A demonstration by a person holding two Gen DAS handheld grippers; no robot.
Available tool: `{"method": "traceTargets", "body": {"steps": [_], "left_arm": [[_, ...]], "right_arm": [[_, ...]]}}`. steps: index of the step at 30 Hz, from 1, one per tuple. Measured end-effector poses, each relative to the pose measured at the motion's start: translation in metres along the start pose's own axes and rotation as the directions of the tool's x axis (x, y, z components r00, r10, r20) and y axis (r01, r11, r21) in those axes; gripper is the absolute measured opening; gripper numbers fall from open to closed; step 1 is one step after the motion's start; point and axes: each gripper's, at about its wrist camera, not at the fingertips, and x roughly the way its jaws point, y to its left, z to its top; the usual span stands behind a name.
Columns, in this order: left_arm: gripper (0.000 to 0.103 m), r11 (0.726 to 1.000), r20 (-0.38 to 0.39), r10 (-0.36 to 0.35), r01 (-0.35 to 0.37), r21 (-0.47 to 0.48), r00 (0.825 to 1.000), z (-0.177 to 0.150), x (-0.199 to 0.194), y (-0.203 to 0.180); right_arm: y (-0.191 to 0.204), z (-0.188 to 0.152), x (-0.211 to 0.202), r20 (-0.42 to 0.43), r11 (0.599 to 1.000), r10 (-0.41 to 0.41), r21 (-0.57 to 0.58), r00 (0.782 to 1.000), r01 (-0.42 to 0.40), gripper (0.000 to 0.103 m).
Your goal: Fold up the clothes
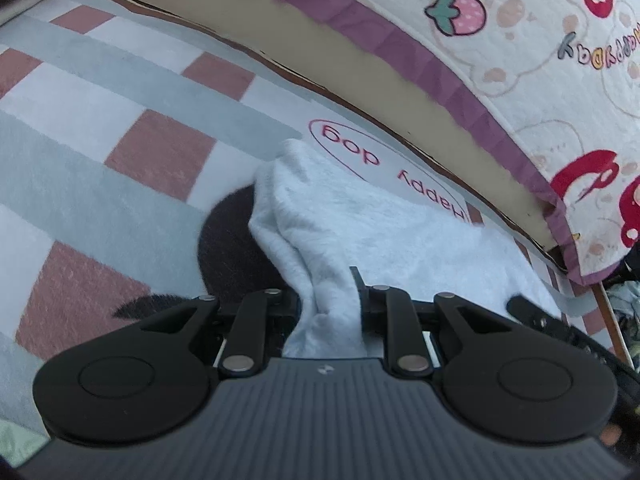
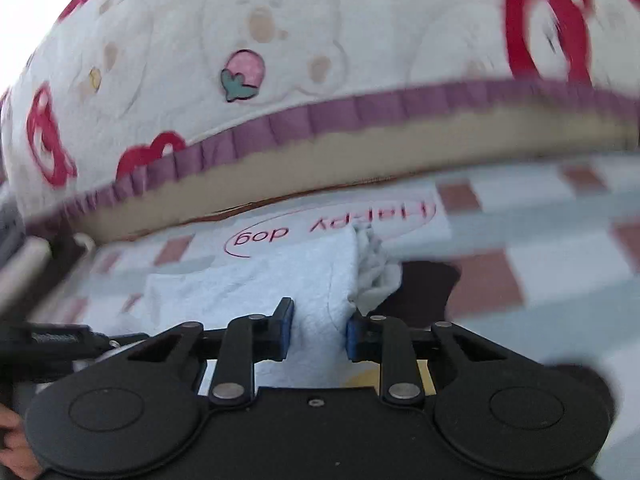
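Between left gripper [image 1: 328,300] pads: bunched white garment [image 1: 360,220], rest ahead on checked mat [image 1: 120,128].

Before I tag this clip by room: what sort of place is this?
Probably a bedroom floor: a checked plush rug printed "Happy dog", a quilted strawberry-print bedspread hanging over a bed edge, and a pale garment being folded.

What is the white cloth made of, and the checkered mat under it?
The white cloth looks like soft fleecy or knit fabric, perhaps cotton: its surface is fuzzy and it bunches limply. The checkered mat looks like short plush pile, matte and velvety; the exact fibre can't be told.
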Motion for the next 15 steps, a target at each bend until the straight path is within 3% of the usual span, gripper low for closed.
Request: {"method": "traceTargets", "body": {"steps": [3, 5, 8, 11, 13, 15], "left_arm": [[0.018, 0.999, -0.010, 0.024, -0.023, 0.041, 1.000, -0.003, 0.002, -0.005], [0.018, 0.997, -0.014, 0.041, -0.040, 0.062, 0.999, -0.005, 0.004, -0.007], [0.018, 0.998, -0.014, 0.038, -0.037, 0.049, 0.999, -0.006, 0.003, -0.004], [0.018, 0.999, -0.010, 0.028, -0.028, 0.025, 1.000, -0.005, 0.002, -0.002], [0.018, 0.999, -0.008, 0.025, -0.025, 0.021, 1.000, -0.006, 0.002, -0.001], [0.018, 1.000, -0.006, 0.021, -0.021, 0.013, 1.000, -0.006, 0.002, 0.001]], "right_arm": [[-0.019, -0.008, 0.008, -0.051, 0.994, -0.037, 0.097, 0.998, 0.042, 0.033], [-0.039, -0.018, 0.003, -0.087, 0.960, 0.016, 0.281, 0.996, 0.009, 0.034], [-0.066, -0.033, -0.006, -0.114, 0.853, 0.097, 0.521, 0.989, -0.024, 0.042], [-0.079, -0.047, -0.008, -0.111, 0.743, 0.167, 0.667, 0.980, -0.051, 0.060], [-0.085, -0.056, -0.010, -0.092, 0.648, 0.209, 0.758, 0.974, -0.067, 0.063], [-0.088, -0.060, -0.013, -0.076, 0.602, 0.224, 0.795, 0.972, -0.077, 0.063]]}}
